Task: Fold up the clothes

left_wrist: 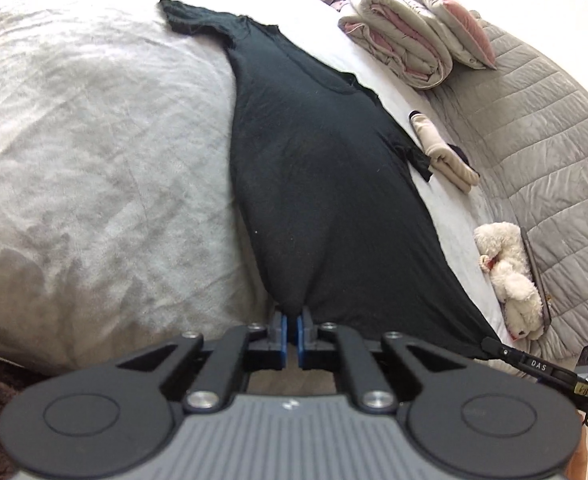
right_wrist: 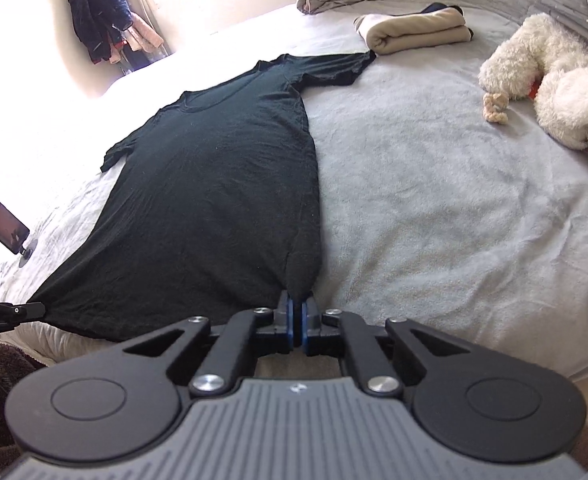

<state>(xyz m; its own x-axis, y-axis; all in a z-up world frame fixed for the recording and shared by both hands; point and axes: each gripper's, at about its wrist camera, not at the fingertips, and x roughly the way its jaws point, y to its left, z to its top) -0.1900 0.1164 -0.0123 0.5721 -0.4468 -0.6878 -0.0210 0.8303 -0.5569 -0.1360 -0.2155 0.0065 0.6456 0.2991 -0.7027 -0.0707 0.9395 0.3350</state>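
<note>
- The black T-shirt (right_wrist: 214,184) lies face up and spread flat on the pale grey bedspread (right_wrist: 434,220), neckline towards the far side, hem at the near edge of the bed.
- The left gripper (left_wrist: 293,322) has its blue-padded jaws pinched together on one bottom corner of the hem, cloth bunched between them.
- The right gripper (right_wrist: 297,312) is clamped the same way on the other bottom corner, so the hem is pulled taut between the two.
- Both sleeves lie out flat; the one on the right-hand side reaches to just beside a folded beige garment (right_wrist: 414,30), its tip near or touching it.
- To the left of the shirt there is a wide bare stretch of bedspread; on the right there is also open cover between the shirt and a white plush toy (right_wrist: 550,76).
- Behind the beige garment sits a folded grey-and-pink quilt (left_wrist: 398,40) with a pillow (left_wrist: 450,20) leaning on it, well apart from the shirt.
- A grey quilted headboard (left_wrist: 534,128) closes the bed's right side.
- A phone on a stand (right_wrist: 2,220) stands at the left edge; dark clothes (right_wrist: 98,16) hang by the window.
</note>
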